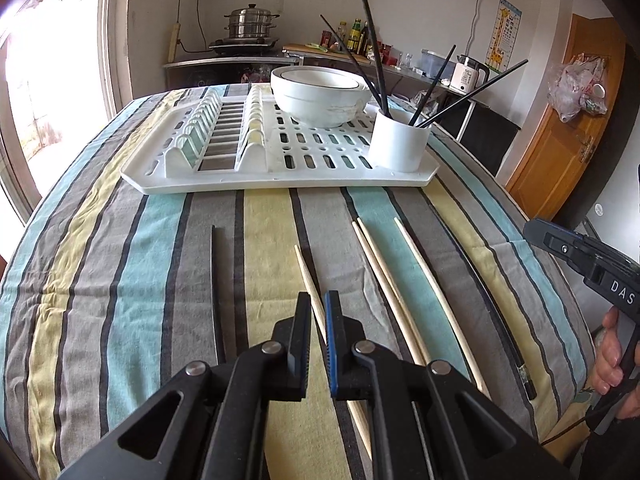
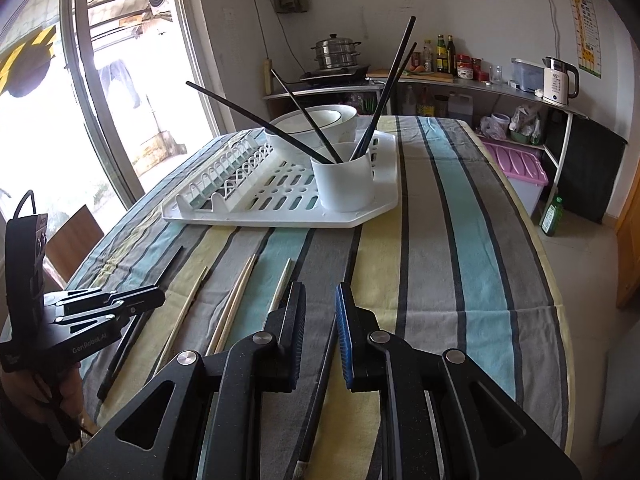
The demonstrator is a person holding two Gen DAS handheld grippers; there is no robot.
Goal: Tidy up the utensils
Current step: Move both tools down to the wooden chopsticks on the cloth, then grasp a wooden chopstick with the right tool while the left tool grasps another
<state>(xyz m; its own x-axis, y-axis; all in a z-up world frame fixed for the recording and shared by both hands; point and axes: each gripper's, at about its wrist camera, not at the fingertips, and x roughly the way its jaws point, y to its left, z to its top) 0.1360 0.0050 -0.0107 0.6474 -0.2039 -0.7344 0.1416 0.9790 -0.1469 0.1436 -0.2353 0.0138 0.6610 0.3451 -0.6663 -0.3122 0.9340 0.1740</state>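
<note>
Both jaws stand slightly apart and pinch nothing: the left gripper [image 1: 318, 304] shows a narrow gap, the right gripper [image 2: 320, 300] a somewhat wider one. Beyond them both, the desk [image 1: 120, 280] spreads under a striped cloth, and across it, far ahead of the jaws, sits the white drying rack [image 1: 208, 180] with a stack of white bowls [image 1: 320, 96] and a white utensil cup [image 1: 400, 144] at its right end; four black chopsticks [image 1: 372, 40] already lean in that cup.

Loose on the cloth lie the ones left to sort. A wooden chopstick [image 1: 308, 276] runs directly under the left jaws, a wooden pair [image 1: 380, 264] and a further single one [image 1: 424, 276] to their right, and a black chopstick [image 1: 216, 280] to their left. Another black chopstick [image 2: 320, 380] passes under the right jaws.

These sticks look light, stiff and thin, and the dark ones likely slick; lying flat on soft cloth, each probably wants a pinch near the middle, so it neither pivots nor rolls away.

Behind, a kitchen counter holds a steamer pot [image 1: 250, 22], bottles and a kettle [image 2: 558, 80].
</note>
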